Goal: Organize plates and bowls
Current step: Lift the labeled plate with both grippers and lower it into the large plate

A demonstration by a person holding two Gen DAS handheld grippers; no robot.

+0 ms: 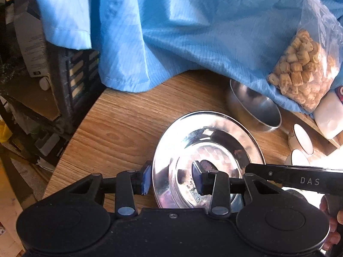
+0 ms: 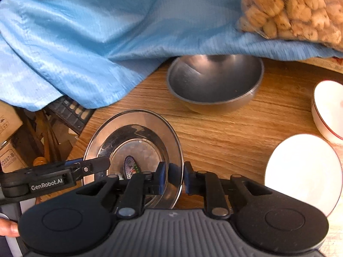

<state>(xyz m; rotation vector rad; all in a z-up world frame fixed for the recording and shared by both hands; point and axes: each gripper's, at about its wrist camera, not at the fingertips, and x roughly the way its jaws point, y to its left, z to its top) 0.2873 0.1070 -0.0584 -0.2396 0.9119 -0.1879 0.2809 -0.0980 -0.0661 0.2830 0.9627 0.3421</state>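
The blue cloth is covering the far rim of the steel bowl. The right picture edge is cutting off the white bowl, and the bag of biscuits is running past the top edge.

Left gripper: matte black body, two round caps at lower frame corners, silver rivets on linkage arms, blue pads on fingers, one screw at centre. Right gripper: black with grey ribbed housing, same rivets, blue pads. Side arms carry white lettering: "DAS" at right, "GenRobot.AI" at left.
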